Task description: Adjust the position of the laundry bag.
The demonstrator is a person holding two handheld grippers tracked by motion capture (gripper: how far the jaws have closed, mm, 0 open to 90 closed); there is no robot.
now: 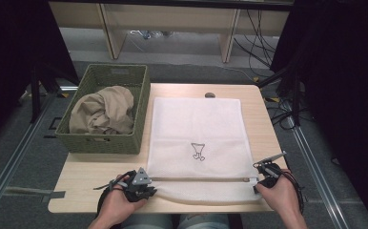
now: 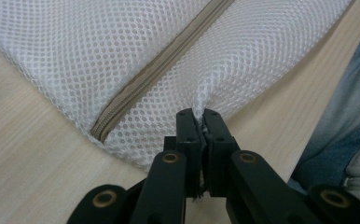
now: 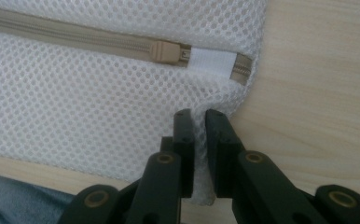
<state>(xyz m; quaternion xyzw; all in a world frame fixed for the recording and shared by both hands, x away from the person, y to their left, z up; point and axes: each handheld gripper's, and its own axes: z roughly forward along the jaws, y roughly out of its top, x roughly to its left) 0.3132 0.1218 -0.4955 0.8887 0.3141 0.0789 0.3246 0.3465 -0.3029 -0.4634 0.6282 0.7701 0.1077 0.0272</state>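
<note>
The white mesh laundry bag (image 1: 196, 148) is lying flat on the surface, reaching from near the far edge to the near edge, right of the green woven basket (image 1: 107, 138). Its near hem is being held at both near corners. The left gripper (image 2: 200, 120) is being kept pressed together on a pinch of mesh just below the closed end of the beige zipper (image 2: 159, 65). The right gripper (image 3: 197, 122) is being closed on the mesh at the bag's other near corner, a fold of netting being caught between the jaws, which are standing slightly apart around it.

The step in hand is judged to be the securing of the bag's mouth edge before it is opened or lifted. The zipper pull (image 3: 166, 51) is being left close to the right end, beside a white tab (image 3: 213, 63), so the zipper appears fully drawn along its length. The next move is likely calling for one corner to be held steady while the pull is being taken by the other gripper.

The basket, at the surface's left edge, is being filled by a crumpled tan garment (image 1: 103, 110); whether anything is inside the bag cannot be told.
</note>
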